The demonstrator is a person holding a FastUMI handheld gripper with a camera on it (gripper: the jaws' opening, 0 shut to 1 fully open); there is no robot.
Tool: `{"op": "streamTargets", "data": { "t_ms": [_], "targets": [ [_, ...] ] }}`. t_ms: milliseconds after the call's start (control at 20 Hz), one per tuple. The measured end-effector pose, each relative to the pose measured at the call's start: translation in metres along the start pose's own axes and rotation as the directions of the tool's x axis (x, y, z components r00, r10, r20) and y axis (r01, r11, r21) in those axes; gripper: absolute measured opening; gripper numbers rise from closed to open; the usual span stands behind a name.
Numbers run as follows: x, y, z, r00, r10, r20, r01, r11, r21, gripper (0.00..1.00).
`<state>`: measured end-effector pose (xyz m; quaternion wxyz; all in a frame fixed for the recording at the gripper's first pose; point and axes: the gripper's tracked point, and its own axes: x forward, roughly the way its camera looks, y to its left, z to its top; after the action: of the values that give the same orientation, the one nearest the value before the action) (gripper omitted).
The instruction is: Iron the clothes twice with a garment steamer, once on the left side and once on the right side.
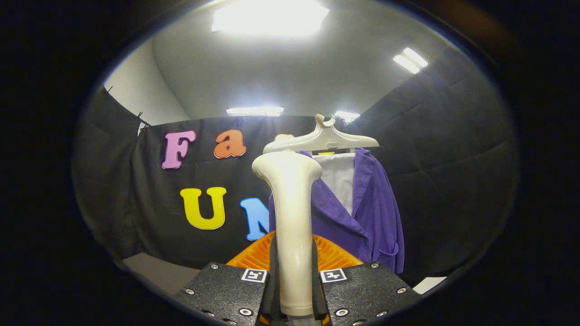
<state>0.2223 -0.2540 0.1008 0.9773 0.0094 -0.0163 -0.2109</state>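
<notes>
— Where is the steamer?

— The cream-white plastic garment steamer [293,226] stands upright between my fingers, its long handle rising from between them and its wide, flared head at the top, level with the shoulder of the clothes.

— And your gripper?

— My gripper [294,290] is pinching that handle: one finger [226,290] presses on its left side and the other on its right, so the handle fills the gap between them.

— What is past it?

— Beyond the fingers, just behind the handle and low down, a ribbed orange rounded part [337,256] shows on both sides of it; I cannot tell what it belongs to. Farther off hangs the purple corduroy jacket [374,213], open at the front over a white panel [339,181]. It hangs on a pale plastic hanger [322,139], a little right of the steamer's head.

— Is the head touching the cloth?

— I cannot tell; it overlaps the jacket's left side. Black cloth [453,158] walls stand behind, with bright ceiling lights [269,18] above.
</notes>
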Motion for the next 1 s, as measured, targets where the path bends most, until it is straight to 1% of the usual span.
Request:
{"op": "streamTargets", "data": {
  "t_ms": [300, 550, 1000],
  "targets": [
    [0.037, -0.021, -0.017, 0.999, -0.047, -0.014, 0.047, 0.998, -0.039, 0.28],
    [0.058, -0.031, -0.041, 0.997, -0.058, -0.051, 0.055, 0.997, -0.063, 0.29],
    [0.056, -0.042, -0.090, 0.991, -0.073, -0.112, 0.065, 0.995, -0.073, 0.29]
  ]
}}
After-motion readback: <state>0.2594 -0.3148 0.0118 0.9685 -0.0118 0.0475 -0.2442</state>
